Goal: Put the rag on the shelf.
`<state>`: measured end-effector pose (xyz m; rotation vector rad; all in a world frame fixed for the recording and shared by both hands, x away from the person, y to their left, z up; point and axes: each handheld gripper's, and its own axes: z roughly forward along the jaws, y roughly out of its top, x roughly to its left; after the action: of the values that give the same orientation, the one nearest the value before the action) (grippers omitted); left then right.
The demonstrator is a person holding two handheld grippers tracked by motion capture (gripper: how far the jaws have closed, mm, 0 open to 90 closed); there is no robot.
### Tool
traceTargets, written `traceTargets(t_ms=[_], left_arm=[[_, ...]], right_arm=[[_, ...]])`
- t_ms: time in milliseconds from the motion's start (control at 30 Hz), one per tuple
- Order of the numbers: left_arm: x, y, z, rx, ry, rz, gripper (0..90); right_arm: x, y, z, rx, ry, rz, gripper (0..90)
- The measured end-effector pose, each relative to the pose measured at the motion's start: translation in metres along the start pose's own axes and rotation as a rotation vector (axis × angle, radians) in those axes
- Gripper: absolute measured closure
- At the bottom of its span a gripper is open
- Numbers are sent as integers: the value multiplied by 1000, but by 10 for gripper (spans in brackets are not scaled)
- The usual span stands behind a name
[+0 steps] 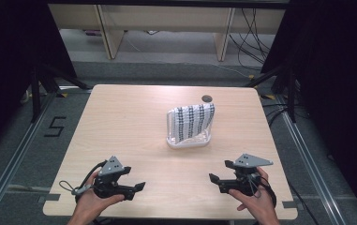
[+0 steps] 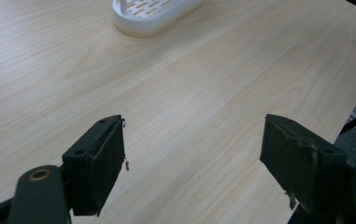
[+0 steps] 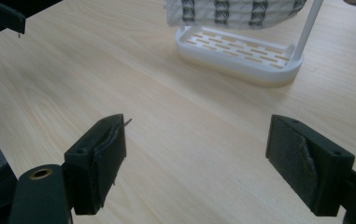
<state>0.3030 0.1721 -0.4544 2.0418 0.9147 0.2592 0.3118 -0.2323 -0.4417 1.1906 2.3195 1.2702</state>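
Two tools sit at the near edge of the desk (image 1: 120,122), one in each hand. The left tool (image 1: 128,180) is held low, on the near-left side of the white rack (image 1: 188,139). Its jaws stand wide apart with nothing between them, and bare wood shows in the gap. The right tool (image 1: 218,180) is on the near-right side of the rack. Its jaws are wide apart too, and they hold nothing. Both tools point in toward each other, well apart from the rack. I think they wait like this so both are ready to reach in from two sides.

Past the tools comes a wide patch of bare wood, and then the rack. It stands near the middle of the desk. Its base is a flat white tray with many slots, maybe so water can drip through. Thin white posts rise from the base.

On top of the rack hangs a cloth (image 1: 191,119). It is white with dark rows of small shapes. It drapes over the posts, so it hangs up off the desk and does not lie flat. One top corner sticks up higher on the right side of the rack.

Just behind the rack, near the far edge, is a small round hole (image 1: 207,98) in the desk.
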Motion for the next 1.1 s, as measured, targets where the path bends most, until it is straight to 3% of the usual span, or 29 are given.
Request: traceTargets(t_ms=[167,200,233,267,333,433,500,567,600,900,933,1067,1100], left_arm=[[0,-7,-3,-4,2,0,211],[0,-9,-3,-3,6,10,211],[-3,-11,-3,-16,9,-14,211],[-1,-12,-5,2,11,13,212],[-2,-16,-5,1,19,19,211],[-5,-24,-3,16,32,36,211],[-5,-29,-2,38,49,71,210],[-6,-36,-1,54,68,98,210],[-7,-38,-1,43,60,87,211],[-3,-51,-9,40,72,54,210],[-3,-52,-9,44,74,56,210],[-4,-52,-9,43,73,46,211],[-3,-51,-9,47,73,60,210]], right_arm=[[-2,-7,4,-2,-6,-19,192],[1,-10,5,21,2,9,191],[1,-10,5,21,2,9,191],[0,-13,8,8,-9,-17,191],[1,-17,9,20,-23,-29,191],[2,-21,10,31,-25,-33,191],[5,-25,11,47,-20,-6,190],[3,-29,14,47,-9,-30,190],[5,-31,13,63,-14,-15,191],[4,-44,16,100,-25,-34,190],[5,-45,15,106,-22,-18,190],[5,-47,14,104,-29,-35,189],[5,-47,14,103,-30,-37,189]])
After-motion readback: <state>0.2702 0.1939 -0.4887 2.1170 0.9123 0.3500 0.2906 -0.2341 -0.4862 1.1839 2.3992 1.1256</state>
